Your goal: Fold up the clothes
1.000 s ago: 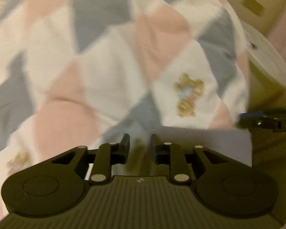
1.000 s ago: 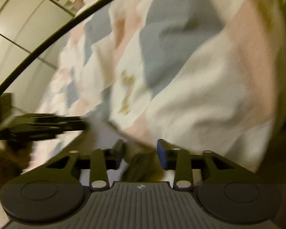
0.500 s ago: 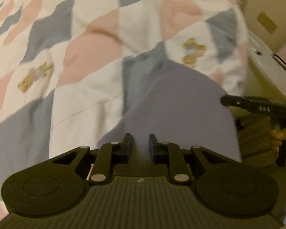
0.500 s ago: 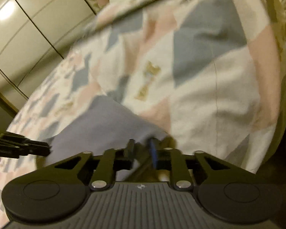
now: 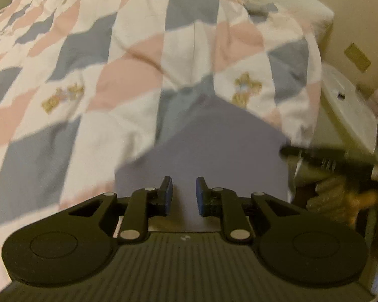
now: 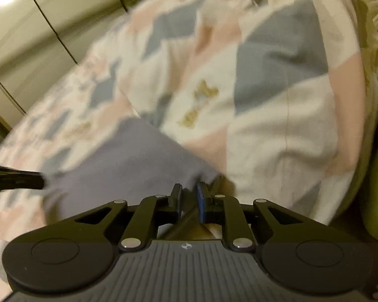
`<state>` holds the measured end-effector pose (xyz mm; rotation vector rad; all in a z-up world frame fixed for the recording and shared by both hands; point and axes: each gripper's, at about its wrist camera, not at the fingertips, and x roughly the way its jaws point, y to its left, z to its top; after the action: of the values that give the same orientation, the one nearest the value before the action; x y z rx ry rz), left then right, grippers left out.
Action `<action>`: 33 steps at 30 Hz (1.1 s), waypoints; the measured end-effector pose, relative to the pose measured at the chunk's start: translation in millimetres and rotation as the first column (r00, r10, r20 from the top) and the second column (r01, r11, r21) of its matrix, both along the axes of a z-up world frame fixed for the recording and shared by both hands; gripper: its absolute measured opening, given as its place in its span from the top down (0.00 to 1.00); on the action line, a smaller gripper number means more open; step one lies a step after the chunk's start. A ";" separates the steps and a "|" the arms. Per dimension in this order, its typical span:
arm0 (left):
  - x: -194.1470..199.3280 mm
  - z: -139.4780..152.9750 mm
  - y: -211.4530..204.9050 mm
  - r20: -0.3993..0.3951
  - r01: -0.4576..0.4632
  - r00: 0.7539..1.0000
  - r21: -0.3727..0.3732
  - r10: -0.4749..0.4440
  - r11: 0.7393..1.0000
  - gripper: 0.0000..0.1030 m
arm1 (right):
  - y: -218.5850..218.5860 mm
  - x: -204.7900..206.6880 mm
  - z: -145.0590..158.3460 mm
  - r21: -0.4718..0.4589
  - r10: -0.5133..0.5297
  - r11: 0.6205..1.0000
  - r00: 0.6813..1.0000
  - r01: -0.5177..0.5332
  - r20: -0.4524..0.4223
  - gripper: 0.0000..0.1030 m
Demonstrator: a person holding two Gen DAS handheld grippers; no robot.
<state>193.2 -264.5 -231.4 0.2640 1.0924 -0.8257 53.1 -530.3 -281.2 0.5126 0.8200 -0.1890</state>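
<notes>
A plain lavender-grey garment [image 5: 214, 146] lies spread on the quilt near the bed's near edge; it also shows in the right wrist view [image 6: 128, 156]. My left gripper [image 5: 184, 195] sits over the garment's near edge with a gap between its blue pads, and the cloth passes under and between them. My right gripper [image 6: 189, 196] is at the garment's right corner, its jaws narrowly apart with cloth bunched between the pads. The right gripper shows as a dark bar in the left wrist view [image 5: 325, 161], the left one in the right wrist view [image 6: 15, 180].
The bed's quilt [image 5: 113, 75] has white, pink and grey diamonds with small gold motifs. A white bedside unit [image 5: 350, 115] stands right of the bed. Wardrobe doors [image 6: 30, 20] stand behind the bed in the right wrist view.
Both grippers have drawn back and lifted, so more of the quilt and the garment shows. The left jaws have widened a little. The right jaws narrowed from wide open onto the garment's corner.
</notes>
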 end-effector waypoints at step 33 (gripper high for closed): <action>-90.7 -34.7 -50.0 -0.130 -0.652 0.728 0.170 0.673 0.739 0.85 | -44.0 78.0 9.4 0.065 0.620 0.783 0.770 -0.618 -0.149 0.76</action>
<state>102.5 -314.5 -266.1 -0.1258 1.2943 -0.1332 131.1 -574.3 -271.8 0.2122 1.1128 0.3976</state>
